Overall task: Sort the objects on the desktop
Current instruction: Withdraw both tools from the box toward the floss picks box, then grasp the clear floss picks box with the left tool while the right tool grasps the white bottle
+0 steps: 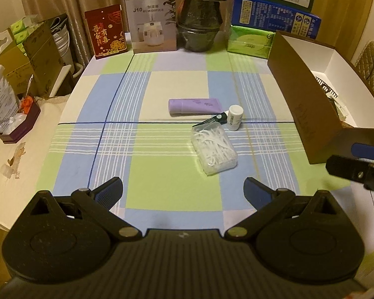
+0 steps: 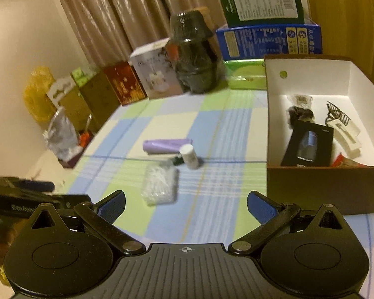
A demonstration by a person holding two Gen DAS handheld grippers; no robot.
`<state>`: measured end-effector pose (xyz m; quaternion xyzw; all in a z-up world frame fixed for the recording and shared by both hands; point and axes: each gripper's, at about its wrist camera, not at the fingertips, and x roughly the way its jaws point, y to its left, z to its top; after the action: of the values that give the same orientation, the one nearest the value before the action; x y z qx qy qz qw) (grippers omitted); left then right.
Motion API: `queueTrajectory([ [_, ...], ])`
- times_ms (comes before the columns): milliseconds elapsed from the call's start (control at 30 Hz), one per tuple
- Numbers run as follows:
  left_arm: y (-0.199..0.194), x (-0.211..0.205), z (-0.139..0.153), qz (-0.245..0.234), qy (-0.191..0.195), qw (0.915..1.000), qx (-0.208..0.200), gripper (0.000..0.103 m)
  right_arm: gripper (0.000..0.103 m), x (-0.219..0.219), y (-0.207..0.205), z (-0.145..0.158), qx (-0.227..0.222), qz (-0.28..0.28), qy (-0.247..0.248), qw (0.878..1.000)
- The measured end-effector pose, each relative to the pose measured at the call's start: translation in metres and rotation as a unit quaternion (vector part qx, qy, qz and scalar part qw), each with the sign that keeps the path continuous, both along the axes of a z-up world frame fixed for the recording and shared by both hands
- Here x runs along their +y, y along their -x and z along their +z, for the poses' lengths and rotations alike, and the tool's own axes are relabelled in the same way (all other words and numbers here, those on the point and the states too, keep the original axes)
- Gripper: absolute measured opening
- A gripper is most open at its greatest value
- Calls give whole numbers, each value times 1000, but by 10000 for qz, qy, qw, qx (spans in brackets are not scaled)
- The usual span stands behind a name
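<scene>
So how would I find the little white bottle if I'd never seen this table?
Start at the checked blue, green and cream tablecloth and find the cluster of things near its middle. The small white plastic bottle stands just right of the lying purple tube, beyond the clear box of white floss picks. It alone stands upright.

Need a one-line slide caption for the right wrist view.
Open right gripper above checked tablecloth; clear floss-pick box, purple tube, white bottle await the brown box.

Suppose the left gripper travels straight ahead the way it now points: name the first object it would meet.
Probably the clear box of floss picks, lying slightly right of the midline of the open left gripper. Beyond it lies the black comb. Depth is uncertain through the fisheye.
</scene>
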<state>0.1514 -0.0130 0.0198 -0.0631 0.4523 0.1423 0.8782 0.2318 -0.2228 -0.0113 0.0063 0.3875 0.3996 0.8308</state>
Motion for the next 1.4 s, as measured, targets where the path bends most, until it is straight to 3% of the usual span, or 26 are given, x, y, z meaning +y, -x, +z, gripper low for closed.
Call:
queueTrajectory([
  [233, -4, 7, -4, 20, 44, 10000, 37, 102, 101, 21, -1, -2, -125, 327, 200, 9992],
  [400, -14, 9, -12, -48, 130, 9998, 109, 102, 101, 30, -14, -10, 101, 192, 114, 9997],
  [800, -52, 10, -45, -274, 262, 9991, 198, 99, 101, 51, -33, -27, -123, -30, 514, 9986],
  [867, -60, 10, -51, -300, 240, 9990, 236, 98, 96, 56, -36, -30, -189, 23, 605, 9980],
  [933, -67, 11, -56, -339, 210, 9989, 258, 97, 80, 61, -41, -33, -189, 71, 664, 9976],
  [1033, -77, 12, -63, -367, 236, 9987, 273, 95, 71, 66, -47, -37, -183, 59, 705, 9973],
  [1400, -114, 10, -89, -475, 264, 9979, 366, 87, 58, 79, -70, -42, -197, -15, 840, 9963],
])
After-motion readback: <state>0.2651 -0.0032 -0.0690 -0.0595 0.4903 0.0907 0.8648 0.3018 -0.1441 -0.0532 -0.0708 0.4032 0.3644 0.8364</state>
